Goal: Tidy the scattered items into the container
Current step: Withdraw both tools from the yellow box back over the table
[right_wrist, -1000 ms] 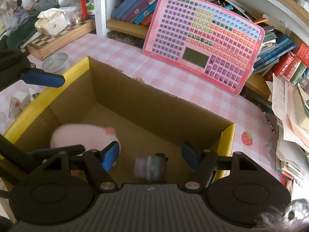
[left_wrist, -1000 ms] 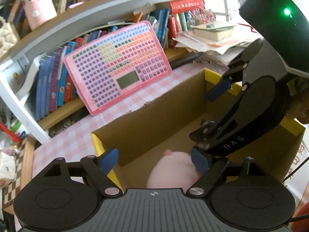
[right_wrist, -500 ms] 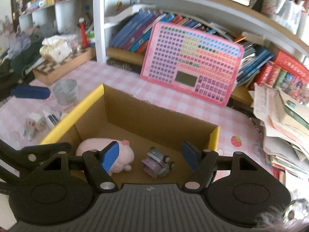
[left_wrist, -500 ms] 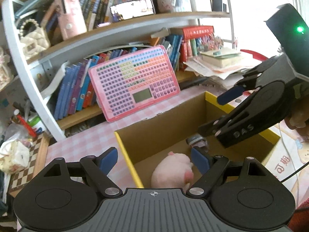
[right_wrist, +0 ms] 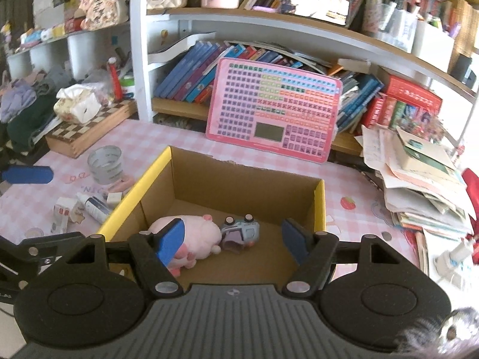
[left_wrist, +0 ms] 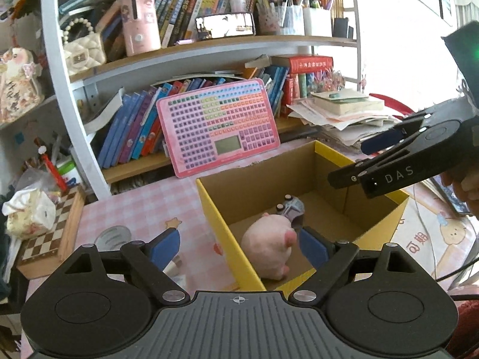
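Left wrist view: nearest the lens, the left gripper [left_wrist: 238, 246] has its blue pads [left_wrist: 164, 247] set wide and its jaws are opening, with nothing pinched; through the gap show the yellow near-left edge of the cardboard box [left_wrist: 227, 233] and the pink plush toy [left_wrist: 268, 246] on the box floor. The plush lies with its long axis running from the near wall toward the far one, its darker pink snout on the right side of its body. Just beyond it, touching or nearly so, a small grey-blue toy car [left_wrist: 292, 208] lies flipped, wheels up. To the right, above the far right corner of the box, the right gripper [left_wrist: 386, 161] hangs sideways in the air, held by a hand [left_wrist: 467, 185] at the frame edge.

In the right wrist view, the right gripper [right_wrist: 232, 240] stands part-spread with empty jaws above the near end of the box [right_wrist: 318, 206]. From here the plush [right_wrist: 191, 234] stretches left to right along the floor, head end toward the car [right_wrist: 241, 233], which lies wheels-up just beside it, its long axis also roughly left to right. At the left, on the pink checked tablecloth [right_wrist: 185, 140] outside the box, sit a small white carton [right_wrist: 61, 211], a white-and-blue tube [right_wrist: 94, 205], a white eraser [right_wrist: 113, 196] and a grey tape roll [right_wrist: 104, 164], near one another. Farther back a wooden chessboard case [right_wrist: 86, 130] carries a tissue pack [right_wrist: 79, 106]. A pink keypad toy [right_wrist: 274, 110] leans upright against the books on the shelf [right_wrist: 269, 36]; loose papers [right_wrist: 419, 173] are stacked at right.
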Tool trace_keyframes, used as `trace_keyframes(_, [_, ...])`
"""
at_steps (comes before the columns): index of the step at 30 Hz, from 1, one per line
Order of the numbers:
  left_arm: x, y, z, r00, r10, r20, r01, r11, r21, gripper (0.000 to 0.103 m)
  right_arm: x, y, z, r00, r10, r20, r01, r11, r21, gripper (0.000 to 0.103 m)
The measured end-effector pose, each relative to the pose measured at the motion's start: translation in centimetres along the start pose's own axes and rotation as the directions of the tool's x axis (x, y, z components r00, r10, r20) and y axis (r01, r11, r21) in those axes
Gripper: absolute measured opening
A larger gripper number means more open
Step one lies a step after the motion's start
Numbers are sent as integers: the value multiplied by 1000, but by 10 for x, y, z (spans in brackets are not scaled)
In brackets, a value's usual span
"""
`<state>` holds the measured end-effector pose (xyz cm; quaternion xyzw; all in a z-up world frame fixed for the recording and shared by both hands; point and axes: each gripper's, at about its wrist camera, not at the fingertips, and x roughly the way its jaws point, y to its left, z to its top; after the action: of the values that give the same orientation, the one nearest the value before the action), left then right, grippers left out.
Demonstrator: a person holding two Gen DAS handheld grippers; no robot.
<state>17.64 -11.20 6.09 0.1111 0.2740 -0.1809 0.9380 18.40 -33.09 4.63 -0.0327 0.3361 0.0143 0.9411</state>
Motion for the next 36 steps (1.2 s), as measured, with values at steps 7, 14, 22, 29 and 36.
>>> trace_keyframes(7, [-24, 13, -16, 1000, -16, 11, 16, 1000, -17, 90, -19, 16, -19, 998, -62, -1, 62, 995, 75, 70])
trace_keyframes(14, [-46, 17, -35, 999, -45, 3, 45, 999, -4, 90, -43, 34, -42, 993, -118, -7, 118, 984, 135, 70])
trace_keyframes(22, [-69, 23, -66, 999, -46, -18, 46, 999, 3, 90, -64, 66, -74, 986, -166, -14, 166, 973, 160, 71])
trace_keyframes(29, [-91, 33, -93, 999, -34, -36, 34, 999, -23, 90, -80, 95, -100, 980, -198, -19, 197, 957, 215, 71])
trace_keyframes(36, [-110, 43, -112, 999, -3, -40, 1, 999, -39, 90, -93, 118, -122, 972, -234, -27, 232, 935, 267, 71])
